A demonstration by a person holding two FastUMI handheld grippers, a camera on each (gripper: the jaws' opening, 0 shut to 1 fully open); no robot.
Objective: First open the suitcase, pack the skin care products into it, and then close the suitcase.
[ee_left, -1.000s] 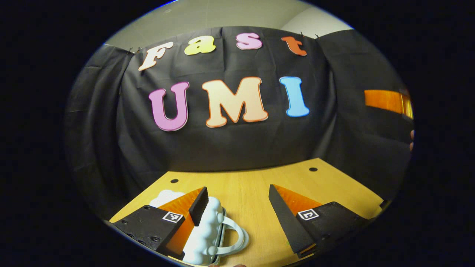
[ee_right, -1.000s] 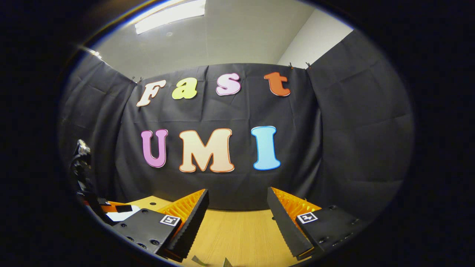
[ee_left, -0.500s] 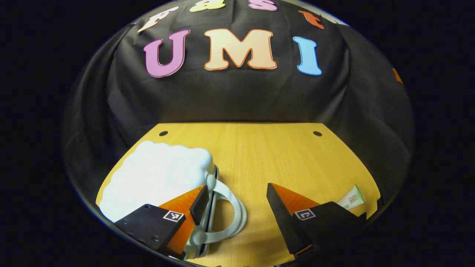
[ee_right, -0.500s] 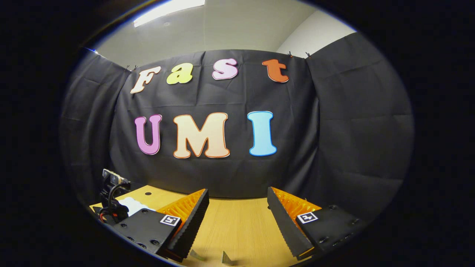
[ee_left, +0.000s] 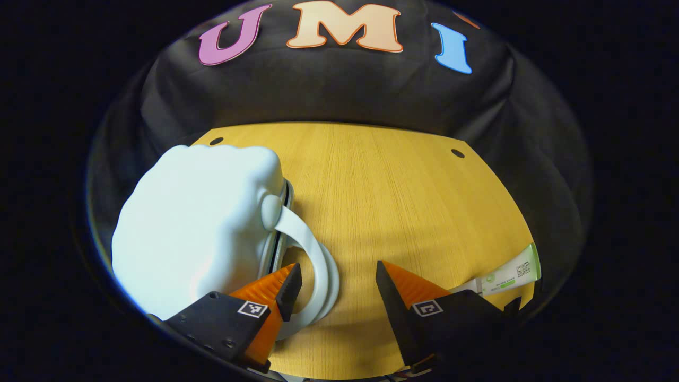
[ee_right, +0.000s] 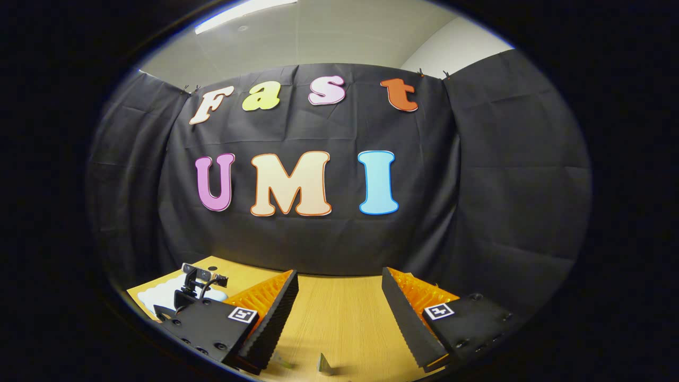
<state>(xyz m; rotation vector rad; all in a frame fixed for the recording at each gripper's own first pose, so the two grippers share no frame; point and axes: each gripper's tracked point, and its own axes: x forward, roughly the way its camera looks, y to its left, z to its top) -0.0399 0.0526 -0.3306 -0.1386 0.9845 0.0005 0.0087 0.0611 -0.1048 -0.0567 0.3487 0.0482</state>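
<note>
So nothing's packed: suitcase (ee_left: 196, 223) closed, tube (ee_left: 506, 275) on the table (ee_left: 392, 196), my left gripper (ee_left: 334, 286) open and empty.

The left gripper (ee_left: 334, 278) has tipped down toward the tabletop (ee_left: 392, 201) and moved in on the white suitcase (ee_left: 196, 228); its left finger now sits inside the loop of the suitcase handle (ee_left: 318, 265). A tube (ee_left: 509, 273) has come into sight right of the suitcase. In the right gripper view, the left gripper (ee_right: 199, 281) has dropped lower over the suitcase (ee_right: 159, 293).
</note>
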